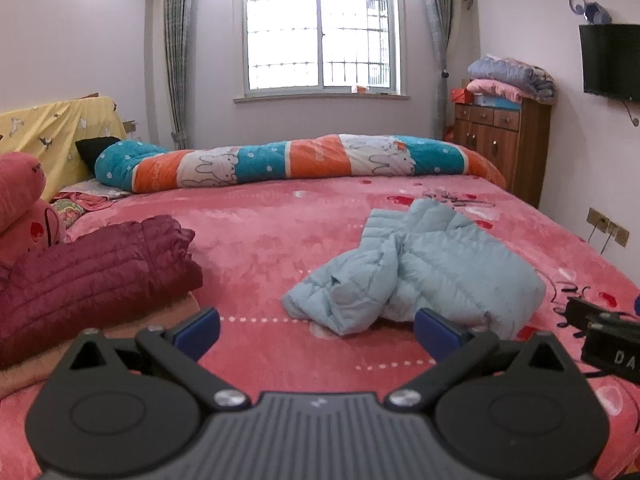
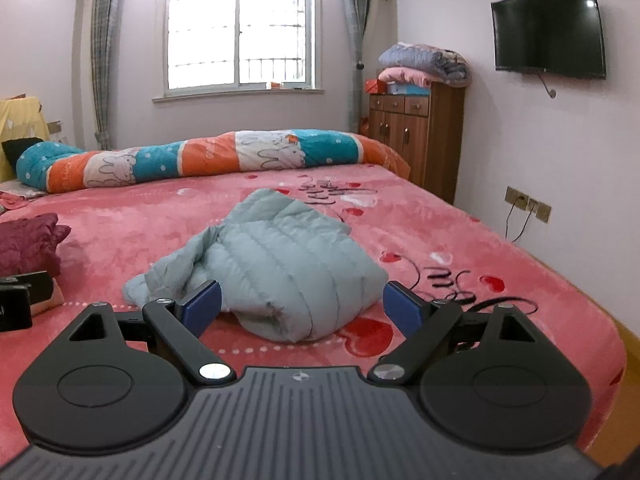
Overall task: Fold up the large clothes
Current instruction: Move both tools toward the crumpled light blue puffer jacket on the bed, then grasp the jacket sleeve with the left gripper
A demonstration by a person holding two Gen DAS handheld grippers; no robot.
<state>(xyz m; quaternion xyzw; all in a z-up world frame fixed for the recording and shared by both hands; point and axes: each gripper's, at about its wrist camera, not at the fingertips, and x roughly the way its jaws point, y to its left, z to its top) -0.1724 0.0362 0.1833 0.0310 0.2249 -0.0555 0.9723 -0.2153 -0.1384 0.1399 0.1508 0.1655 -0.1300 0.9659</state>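
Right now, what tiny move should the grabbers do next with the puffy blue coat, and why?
Probably ease both forward to the light blue jacket. The left gripper and right gripper are open, holding nothing, and short of it. The jacket lies crumpled on the pink blanket, one sleeve flopped out, so it needs a grip first.

Both the left gripper [image 1: 318, 330] and right gripper [image 2: 302, 306] are matte black, with ribbed grey housings, silver screws and blue-padded fingers [image 1: 199, 330].
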